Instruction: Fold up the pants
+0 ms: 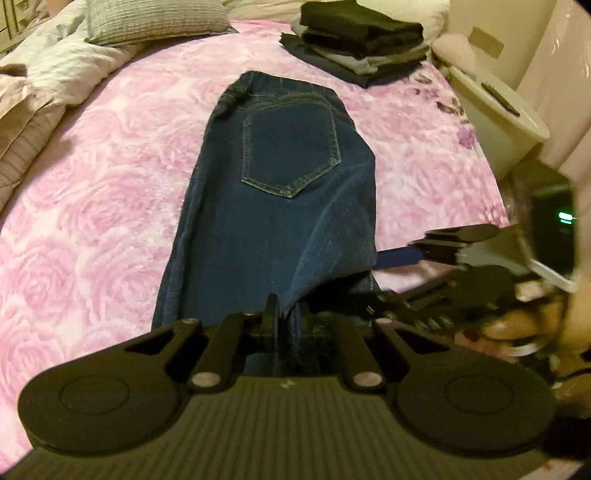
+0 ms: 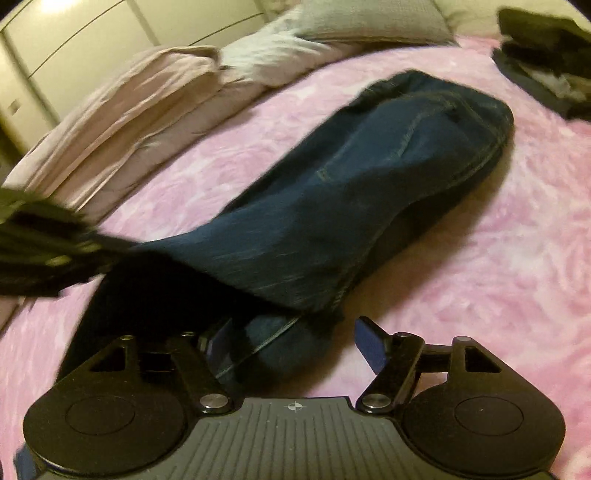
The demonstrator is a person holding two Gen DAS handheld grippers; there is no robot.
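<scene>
Jeans' [image 1: 266,206] near end hidden behind left gripper [image 1: 282,317]; right-wrist view blurred, dark clothes stack [image 2: 546,55] cut off.

I'm looking into home bedroom: pink rose-patterned blanket [image 1: 110,155] covering bed, rumpled duvet [image 2: 122,110] and pillow [image 1: 155,22] lying at far edge, folded clothes stack [image 1: 354,40] sitting beside them.

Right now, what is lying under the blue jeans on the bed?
The jeans lie on a pink rose-patterned blanket, which shows all around them. What is directly beneath the denim is covered, so I cannot tell whether anything else is under it.
</scene>
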